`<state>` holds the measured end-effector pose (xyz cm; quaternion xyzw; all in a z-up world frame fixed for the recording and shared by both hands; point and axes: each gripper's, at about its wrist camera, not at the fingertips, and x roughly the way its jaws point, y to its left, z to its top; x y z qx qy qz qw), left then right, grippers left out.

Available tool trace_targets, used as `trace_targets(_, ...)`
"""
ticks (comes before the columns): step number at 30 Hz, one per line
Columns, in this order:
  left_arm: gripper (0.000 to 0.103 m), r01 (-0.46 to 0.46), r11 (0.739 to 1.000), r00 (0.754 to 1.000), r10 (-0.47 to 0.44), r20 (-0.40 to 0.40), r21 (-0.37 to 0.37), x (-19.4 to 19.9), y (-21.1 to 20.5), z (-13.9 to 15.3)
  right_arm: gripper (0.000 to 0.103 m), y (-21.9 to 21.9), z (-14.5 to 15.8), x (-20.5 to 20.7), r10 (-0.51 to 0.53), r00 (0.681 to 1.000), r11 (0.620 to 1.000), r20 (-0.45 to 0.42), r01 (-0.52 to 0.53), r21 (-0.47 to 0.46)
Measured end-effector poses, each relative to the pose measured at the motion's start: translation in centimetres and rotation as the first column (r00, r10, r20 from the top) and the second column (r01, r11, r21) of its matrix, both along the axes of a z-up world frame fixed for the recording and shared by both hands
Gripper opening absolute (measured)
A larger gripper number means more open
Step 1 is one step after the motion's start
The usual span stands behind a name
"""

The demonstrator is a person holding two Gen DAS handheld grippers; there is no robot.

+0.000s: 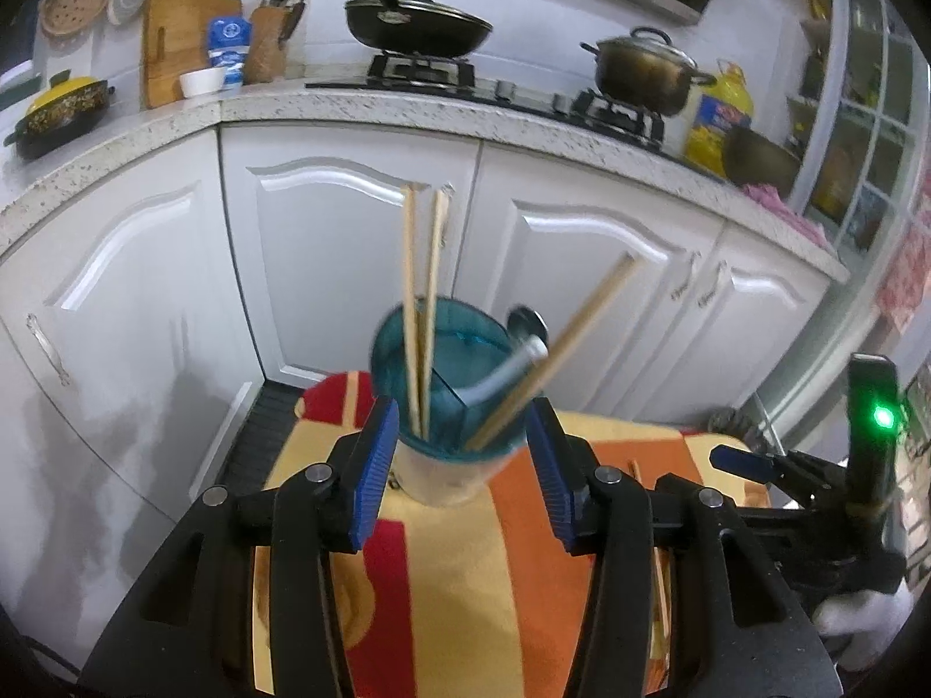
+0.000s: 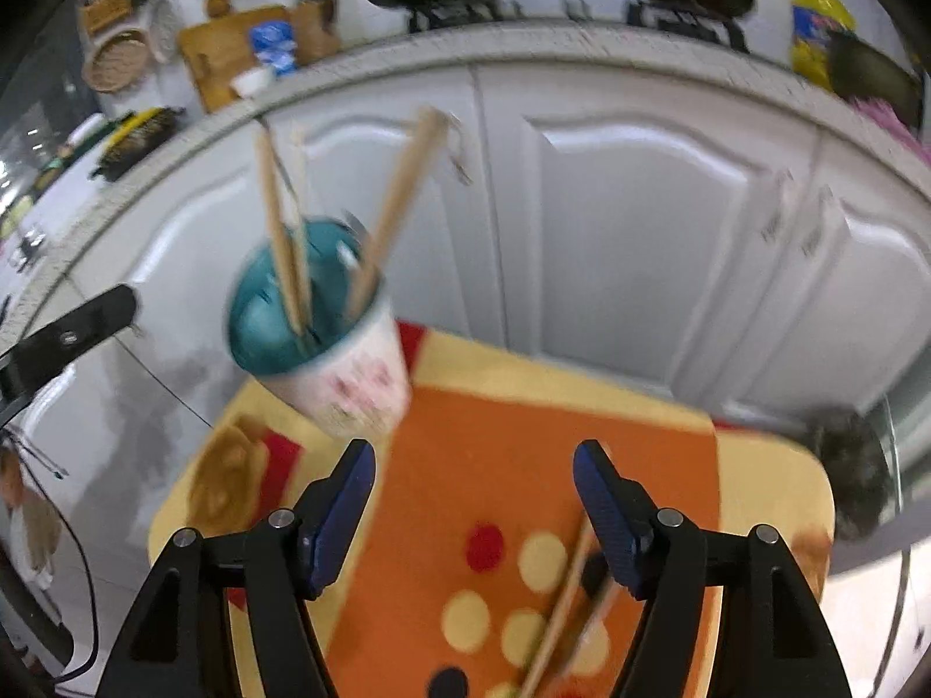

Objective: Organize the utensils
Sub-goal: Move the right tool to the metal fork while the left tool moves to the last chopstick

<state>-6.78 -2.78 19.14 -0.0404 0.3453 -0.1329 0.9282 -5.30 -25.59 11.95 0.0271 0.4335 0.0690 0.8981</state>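
Left gripper (image 1: 462,453) fingers are standing apart beside the utensil cup (image 1: 445,401), not pressing; right gripper (image 2: 474,515) fingers are gaping, empty, over chopsticks (image 2: 558,622).

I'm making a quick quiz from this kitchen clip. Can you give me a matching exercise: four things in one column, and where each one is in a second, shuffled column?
Things:
1. spoon
2. frying pan
3. loose chopsticks
4. cutting board

Places:
A. leaning against the wall on the counter
B. lying flat on the orange mat
C. standing in the cup
D. on the left stove burner

Pairs: 1-C, 2-D, 3-B, 4-A
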Motion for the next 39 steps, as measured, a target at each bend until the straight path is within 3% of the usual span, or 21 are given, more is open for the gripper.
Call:
trace_targets(3, 0.045, 0.014, 1.000, 1.000, -0.014, -0.018, 0.002, -0.7, -0.9, -0.9, 0.069, -1.5, -1.3, -0.5, -0.042, 0.998, 0.999, -0.056, 0.041, -0.009)
trace_targets(8, 0.045, 0.037, 0.999, 0.998, -0.036, -0.043, 0.023, -1.7, -2.3, -2.4, 0.069, -3.5, -2.4, -2.1, -0.077, 0.995, 0.997, -0.070, 0.076, -0.026)
trace_targets(14, 0.045, 0.063, 0.997, 0.996, -0.061, -0.073, 0.035, -2.5, -3.5, -3.8, 0.069, -5.7, -3.4, -4.1, -0.120, 0.993, 0.991, -0.020, 0.119, -0.057)
trace_targets(16, 0.045, 0.073, 0.997, 0.994, -0.070, -0.084, 0.038, -2.7, -3.8, -4.4, 0.073, -5.9, -4.0, -4.5, -0.114, 0.993, 0.990, -0.018, 0.112, -0.086)
trace_targets(20, 0.045, 0.097, 0.995, 0.988, -0.093, -0.120, 0.031, -3.0, -4.3, -5.9, 0.075, -6.7, -5.8, -5.0, -0.101, 0.992, 0.986, -0.078, 0.090, -0.138)
trace_targets(26, 0.045, 0.133, 0.991, 0.971, -0.130, -0.199, 0.002, -2.8, -5.2, -8.2, 0.075, -8.0, -7.4, -4.4, -0.134, 0.983, 0.988, -0.129, 0.122, -0.098)
trace_targets(30, 0.045, 0.151, 0.989, 0.964, -0.145, -0.222, 0.008, -2.9, -5.8, -9.3, 0.051, -8.5, -8.4, -2.7, -0.136, 0.976, 0.990, -0.169, 0.129, -0.049)
trace_targets(35, 0.045, 0.161, 0.987, 0.956, -0.155, -0.251, 0.005, -2.6, -6.3, -10.2, 0.041, -8.5, -10.2, -0.1, -0.137, 0.967, 0.991, -0.216, 0.135, -0.024)
trace_targets(39, 0.045, 0.171, 0.985, 0.947, -0.164, -0.275, 0.000, -2.1, -7.0, -10.7, 0.025, -8.9, -11.0, 1.2, -0.135, 0.966, 0.990, -0.222, 0.140, 0.007)
